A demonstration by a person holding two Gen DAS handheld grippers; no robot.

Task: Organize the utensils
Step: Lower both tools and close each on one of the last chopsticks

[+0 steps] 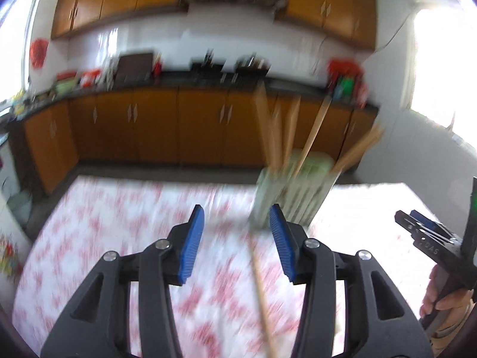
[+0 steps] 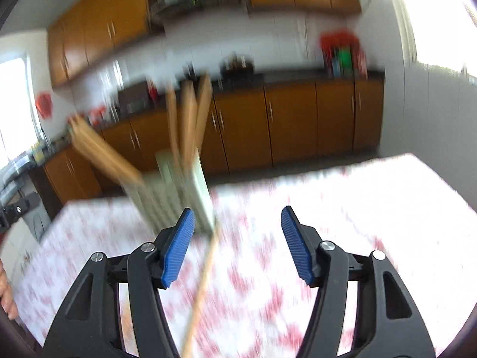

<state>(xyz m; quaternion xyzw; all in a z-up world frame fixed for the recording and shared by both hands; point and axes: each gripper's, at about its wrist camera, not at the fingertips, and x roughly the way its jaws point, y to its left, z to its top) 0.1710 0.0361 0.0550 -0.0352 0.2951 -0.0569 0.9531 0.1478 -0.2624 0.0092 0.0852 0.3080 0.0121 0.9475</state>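
Note:
A pale green slotted utensil holder (image 1: 290,191) stands on the table with several wooden chopsticks (image 1: 313,132) sticking up out of it; it also shows in the right wrist view (image 2: 176,197), with its chopsticks (image 2: 187,119). One loose wooden chopstick (image 1: 262,292) lies on the cloth in front of the holder, seen too in the right wrist view (image 2: 202,292). My left gripper (image 1: 237,244) is open and empty, just short of the holder. My right gripper (image 2: 237,244) is open and empty, right of the holder. Both views are motion-blurred.
The table has a white cloth with red pattern (image 1: 119,238). Orange kitchen cabinets (image 1: 149,125) and a dark counter with clutter run behind. The right gripper (image 1: 426,232) shows at the left view's right edge.

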